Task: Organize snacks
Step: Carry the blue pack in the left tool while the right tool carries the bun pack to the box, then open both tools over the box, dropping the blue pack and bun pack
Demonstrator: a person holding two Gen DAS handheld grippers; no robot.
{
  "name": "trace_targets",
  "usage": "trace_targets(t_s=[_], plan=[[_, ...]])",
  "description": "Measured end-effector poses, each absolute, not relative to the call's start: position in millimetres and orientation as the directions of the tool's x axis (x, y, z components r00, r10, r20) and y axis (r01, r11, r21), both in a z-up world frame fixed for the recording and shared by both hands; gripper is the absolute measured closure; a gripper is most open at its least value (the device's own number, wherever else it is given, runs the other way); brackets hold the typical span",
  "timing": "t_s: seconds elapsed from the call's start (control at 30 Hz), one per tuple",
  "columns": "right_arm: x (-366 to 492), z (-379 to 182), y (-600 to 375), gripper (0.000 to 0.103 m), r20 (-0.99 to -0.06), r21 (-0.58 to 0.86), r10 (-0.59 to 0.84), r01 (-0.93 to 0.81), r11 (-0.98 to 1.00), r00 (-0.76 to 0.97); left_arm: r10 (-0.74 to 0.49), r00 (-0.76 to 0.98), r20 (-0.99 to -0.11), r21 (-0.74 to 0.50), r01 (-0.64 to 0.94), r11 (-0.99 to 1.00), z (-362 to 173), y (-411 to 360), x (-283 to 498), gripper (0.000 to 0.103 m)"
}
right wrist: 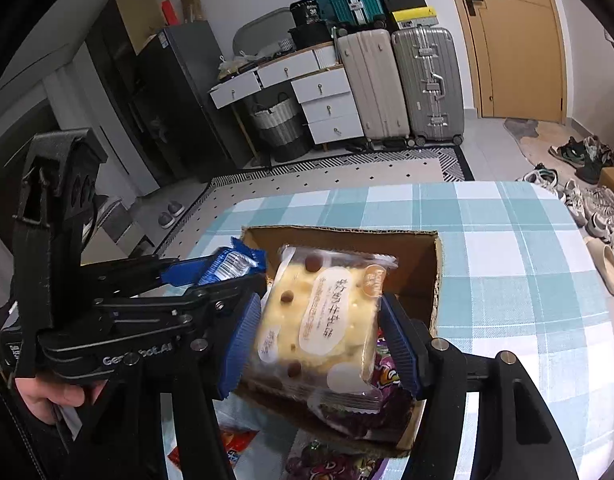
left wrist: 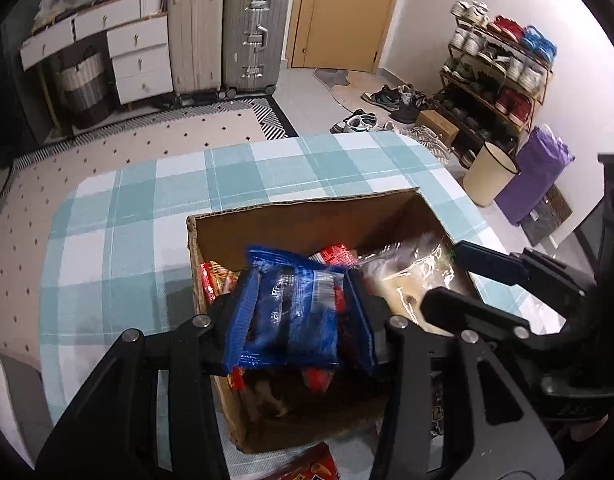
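An open cardboard box [left wrist: 307, 210] stands on the blue-checked table, with red snack packets [left wrist: 211, 280] inside. My left gripper [left wrist: 299, 308] is shut on a blue snack packet [left wrist: 291, 312] and holds it over the box's left half. My right gripper [right wrist: 321, 336] is shut on a clear-wrapped yellow bread packet [right wrist: 323, 320] over the box [right wrist: 339, 232]. In the left wrist view the right gripper [left wrist: 487, 280] and the bread [left wrist: 407, 280] sit over the box's right side. In the right wrist view the left gripper [right wrist: 211, 276] holds the blue packet [right wrist: 235, 264] at left.
Loose snack packets lie on the table in front of the box: a red one [right wrist: 231, 446] and a purple one [right wrist: 331, 464]. The checked tablecloth [left wrist: 147, 200] stretches left and behind the box. Suitcases [left wrist: 227, 32], drawers, a shoe rack [left wrist: 499, 76] and a bin [left wrist: 489, 172] stand beyond.
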State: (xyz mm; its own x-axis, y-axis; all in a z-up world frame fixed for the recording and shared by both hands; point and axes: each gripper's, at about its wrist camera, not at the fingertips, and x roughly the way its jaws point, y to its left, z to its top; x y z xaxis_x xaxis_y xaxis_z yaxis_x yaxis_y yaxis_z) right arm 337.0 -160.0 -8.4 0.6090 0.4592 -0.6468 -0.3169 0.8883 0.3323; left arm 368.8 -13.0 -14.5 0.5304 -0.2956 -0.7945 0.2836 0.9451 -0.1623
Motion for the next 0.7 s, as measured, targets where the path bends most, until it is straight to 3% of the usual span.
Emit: trace_targets(t_s=[0.1, 0.57, 0.7], plan=[[333.7, -6.3, -163.8, 0.037, -0.627, 0.327, 0.458, -0.321, 0.889, 0.63, -0.282, 0.541, -0.793, -0.151, 0.273, 0.95, -15.7, -8.4, 366.6, 0.051], [300.2, 13.8, -166.2, 0.035, -0.602, 0.292, 0.444, -0.335, 0.896, 0.664, -0.25, 0.598, -0.761, -0.111, 0.261, 0.959, 11.3, 4.4, 327.3, 0.044], [289.4, 20.1, -165.8, 0.032, -0.598, 0.285, 0.441, -0.337, 0.897, 0.669, -0.243, 0.608, -0.756, -0.106, 0.253, 0.962, 18.1, 6.8, 313.0, 0.038]])
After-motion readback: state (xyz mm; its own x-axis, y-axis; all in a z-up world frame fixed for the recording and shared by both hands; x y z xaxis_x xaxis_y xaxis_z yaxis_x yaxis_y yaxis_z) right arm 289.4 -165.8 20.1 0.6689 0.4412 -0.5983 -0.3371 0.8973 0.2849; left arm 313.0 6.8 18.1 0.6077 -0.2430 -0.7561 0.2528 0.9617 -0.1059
